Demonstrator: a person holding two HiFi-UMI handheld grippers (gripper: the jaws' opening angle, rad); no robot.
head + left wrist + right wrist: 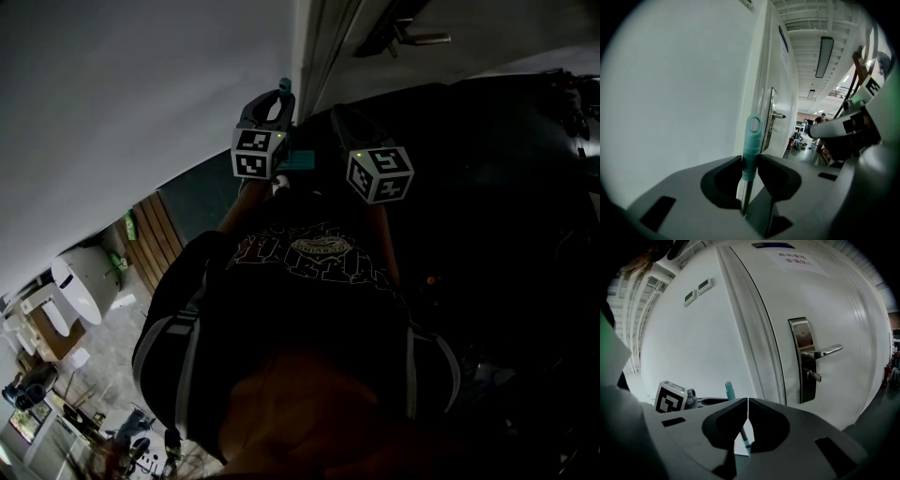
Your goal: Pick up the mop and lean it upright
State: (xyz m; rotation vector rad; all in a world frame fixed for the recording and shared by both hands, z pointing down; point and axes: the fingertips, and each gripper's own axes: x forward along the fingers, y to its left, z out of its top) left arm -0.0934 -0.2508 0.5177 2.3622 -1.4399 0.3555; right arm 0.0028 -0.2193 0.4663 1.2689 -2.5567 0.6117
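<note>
1. Right gripper: jaws pressed together on nothing, the mop passing just beyond them.
2. Left gripper: clamped on the mop below its teal end.
3. Behind it are the wall and door.

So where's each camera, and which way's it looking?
Head view: on the person's head, looking down at their shirt, left gripper and right gripper.
Left gripper view: on that gripper, facing the wall; its jaws clamp the teal mop handle.
Right gripper view: on that gripper, facing the door; jaws together.
Both gripper views share the mop handle and door.
</note>
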